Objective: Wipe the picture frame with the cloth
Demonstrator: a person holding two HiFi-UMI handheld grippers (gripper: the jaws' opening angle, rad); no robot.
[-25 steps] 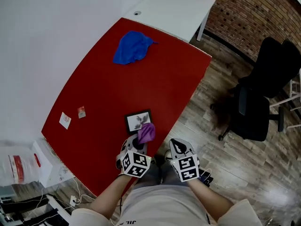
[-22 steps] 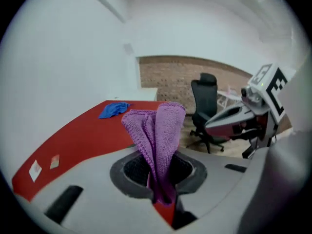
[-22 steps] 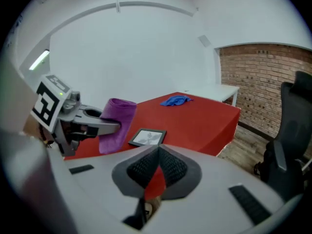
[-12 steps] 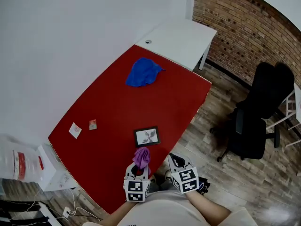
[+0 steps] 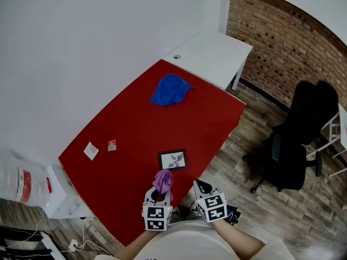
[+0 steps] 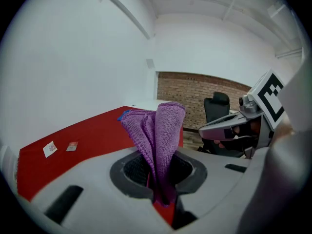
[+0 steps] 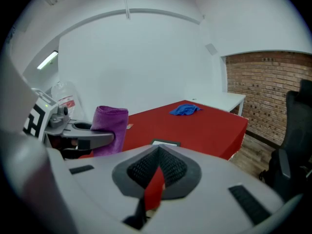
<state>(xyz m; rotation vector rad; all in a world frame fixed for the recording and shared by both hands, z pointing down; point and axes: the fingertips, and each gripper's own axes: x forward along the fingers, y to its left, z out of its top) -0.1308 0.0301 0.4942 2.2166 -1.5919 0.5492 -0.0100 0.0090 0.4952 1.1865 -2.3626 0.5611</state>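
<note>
A small black picture frame (image 5: pixel 173 160) lies flat near the red table's front edge; its top edge also shows in the right gripper view (image 7: pixel 165 143). My left gripper (image 5: pixel 160 193) is shut on a folded purple cloth (image 5: pixel 163 181), held up just short of the frame. In the left gripper view the purple cloth (image 6: pixel 159 136) stands upright out of the closed jaws. It also shows in the right gripper view (image 7: pixel 109 129). My right gripper (image 5: pixel 201 188) is beside the left one, off the table's edge, shut with nothing in it.
A crumpled blue cloth (image 5: pixel 171 90) lies at the far end of the red table (image 5: pixel 135 129). Two small cards (image 5: pixel 91 151) sit near its left edge. A white table (image 5: pixel 214 53) adjoins beyond. A black office chair (image 5: pixel 298 140) stands on the wooden floor at right.
The left gripper has drawn back from the frame with the purple cloth, which was on the frame a second ago. The head view has tilted, showing more of the room.
</note>
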